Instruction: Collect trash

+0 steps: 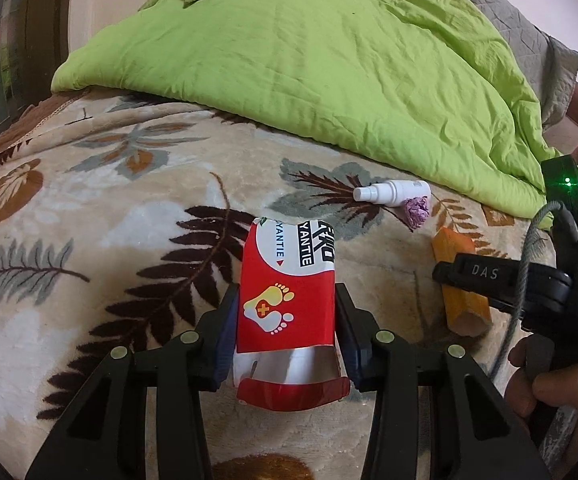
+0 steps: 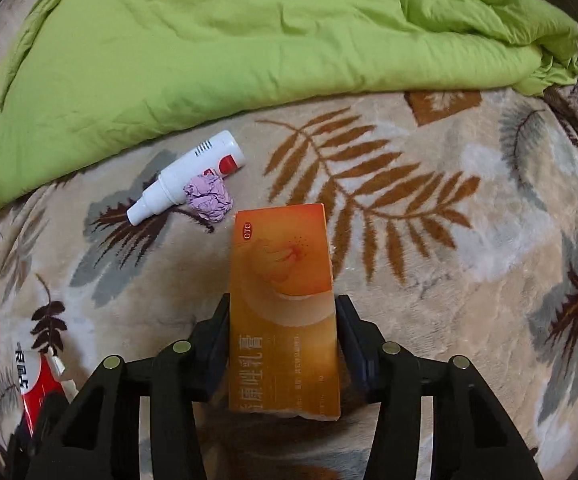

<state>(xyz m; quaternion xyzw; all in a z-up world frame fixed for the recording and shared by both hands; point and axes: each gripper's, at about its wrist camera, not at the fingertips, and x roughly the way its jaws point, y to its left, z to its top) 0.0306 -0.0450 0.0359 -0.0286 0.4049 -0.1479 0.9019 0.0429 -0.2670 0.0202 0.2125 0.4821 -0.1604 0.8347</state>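
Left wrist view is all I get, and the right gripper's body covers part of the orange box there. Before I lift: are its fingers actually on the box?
Observer: Yes. In the right wrist view the right gripper has one finger against each long side of the orange box, around the half nearer the camera.
Operator: Which face of the box is up?
Observer: The printed front. It has a red OTC mark at its far left corner and a line of characters running along the near half.
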